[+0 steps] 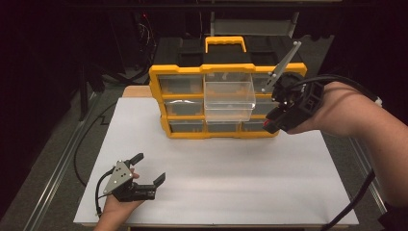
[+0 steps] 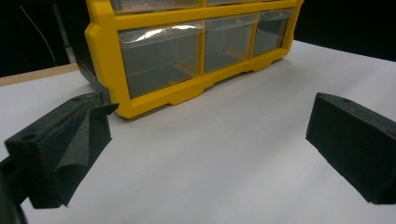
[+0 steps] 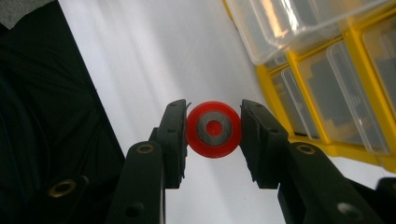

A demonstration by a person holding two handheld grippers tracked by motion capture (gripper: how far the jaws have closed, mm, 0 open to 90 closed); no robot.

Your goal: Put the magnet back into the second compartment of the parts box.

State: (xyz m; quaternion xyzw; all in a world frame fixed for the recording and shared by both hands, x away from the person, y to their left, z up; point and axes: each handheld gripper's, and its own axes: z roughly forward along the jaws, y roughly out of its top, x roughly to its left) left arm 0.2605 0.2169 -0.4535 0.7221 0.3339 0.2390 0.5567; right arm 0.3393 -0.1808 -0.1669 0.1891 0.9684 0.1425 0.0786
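A yellow drawer organiser (image 1: 161, 103) with clear drawers stands at the back of the white table; its middle clear drawer (image 1: 229, 98) is pulled out. My right gripper (image 1: 270, 124) hovers by the organiser's lower right corner, shut on a small red round part (image 3: 214, 129) with a grey ring and red centre; the part sits between both pads. In the right gripper view the organiser (image 3: 327, 93) and pulled-out drawer (image 3: 299, 23) lie at the upper right. My left gripper (image 1: 150, 168) rests open on the table at the front left, nothing between its jaws. Ahead of it, the organiser (image 2: 154, 18) fills the top.
The white table top (image 1: 231, 168) spreads in front of the organiser. A yellow handle (image 1: 225, 43) tops the organiser. Black cables trail from both grippers, and metal rails (image 1: 57, 163) run along the table's sides. Dark surroundings lie beyond.
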